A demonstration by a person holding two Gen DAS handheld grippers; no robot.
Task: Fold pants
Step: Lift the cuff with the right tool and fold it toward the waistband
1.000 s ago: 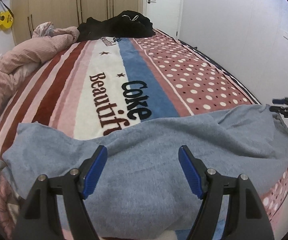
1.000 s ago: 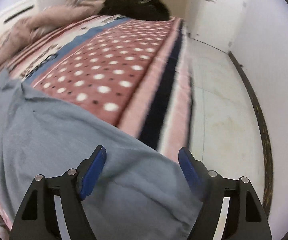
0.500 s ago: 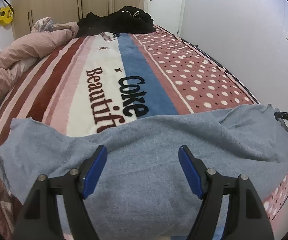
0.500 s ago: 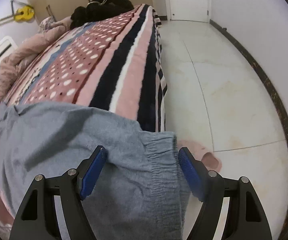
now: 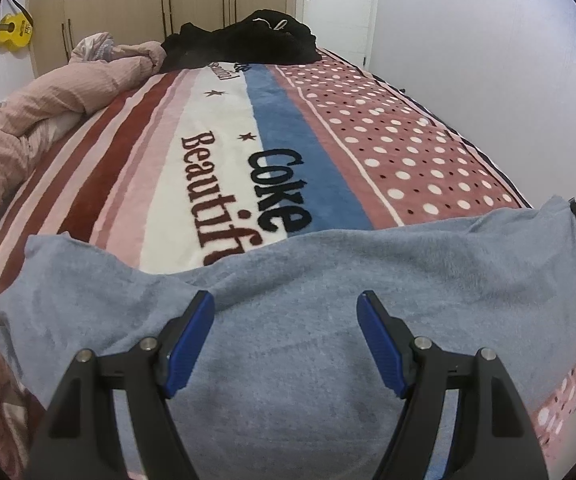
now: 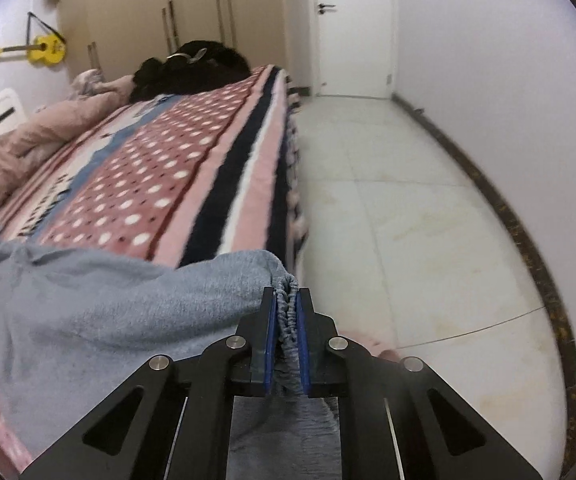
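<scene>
Reads "Coke" and "Beautif..." in big dark letters on the striped blanket [image 5: 223,168], rest of that second word hidden under the pants [image 5: 328,280]. More writing further up by the black clothes pile [image 5: 243,44], too small to make out.

Grey-blue pants spread sideways across the near end of the bed [image 6: 223,184], one end draped over the right edge. Left gripper [image 5: 285,336] hovering over the middle of the fabric, blue pads [image 5: 191,340] spread wide, nothing between them. Right gripper [image 6: 286,328] now pinched tight on the bunched elastic waistband at the bed's edge, pads pressed together with gathered cloth squeezed in the gap.

Compared to half a second ago: right one was wide open around that waistband, now clamped on it, and the view has swung up toward the door [image 6: 352,28]. Left side pretty much the same, just nudged a bit closer. Pink duvet [image 5: 39,112] heaped along the left, yellow guitar [image 6: 39,50] on the wall.
</scene>
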